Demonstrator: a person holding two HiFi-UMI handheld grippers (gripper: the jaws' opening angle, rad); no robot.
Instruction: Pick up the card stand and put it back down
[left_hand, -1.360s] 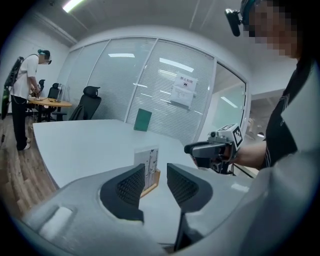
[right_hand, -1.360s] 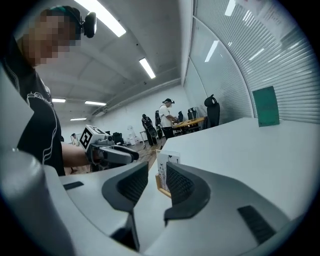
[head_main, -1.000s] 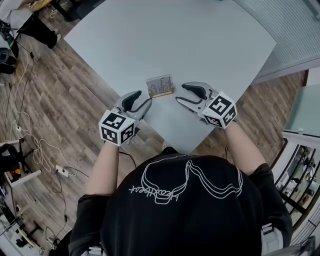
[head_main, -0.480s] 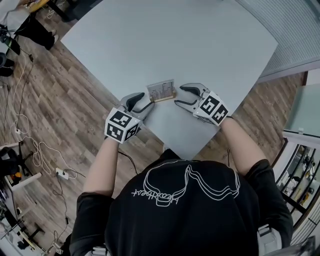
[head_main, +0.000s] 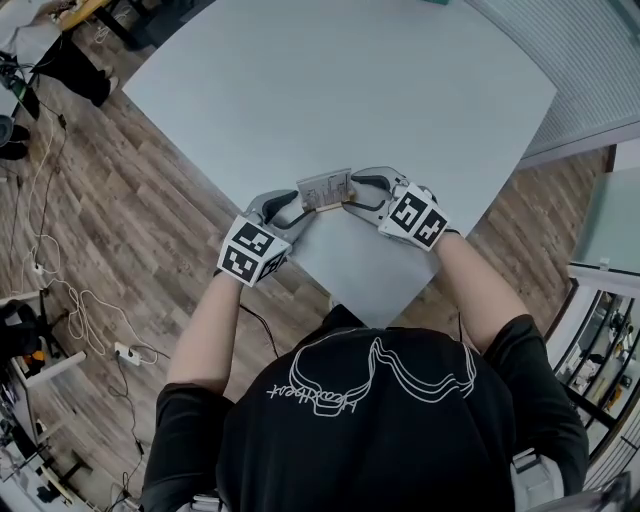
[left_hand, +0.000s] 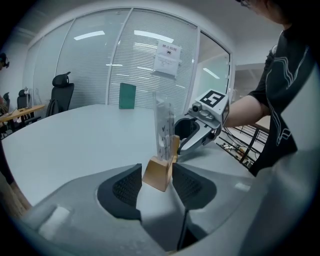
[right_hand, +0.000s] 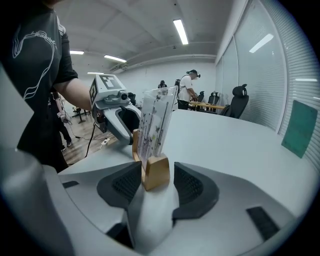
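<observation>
Card stand (head_main: 325, 188), a clear upright holder with a printed card in a light wooden base, stands on the pale grey surface (head_main: 350, 80) near its front corner in the head view. The left gripper (head_main: 300, 212) and right gripper (head_main: 350, 194) flank its two ends.

In the left gripper view, the wooden base (left_hand: 160, 172) sits between wide jaws that have just been opening; no pinch shows.

In the right gripper view, the base sits between jaws that have just been closing, with one pad about touching.

If the two grippers close unevenly, the tall stand could twist or tip. Its tapered base might also slip out during the lift.
</observation>
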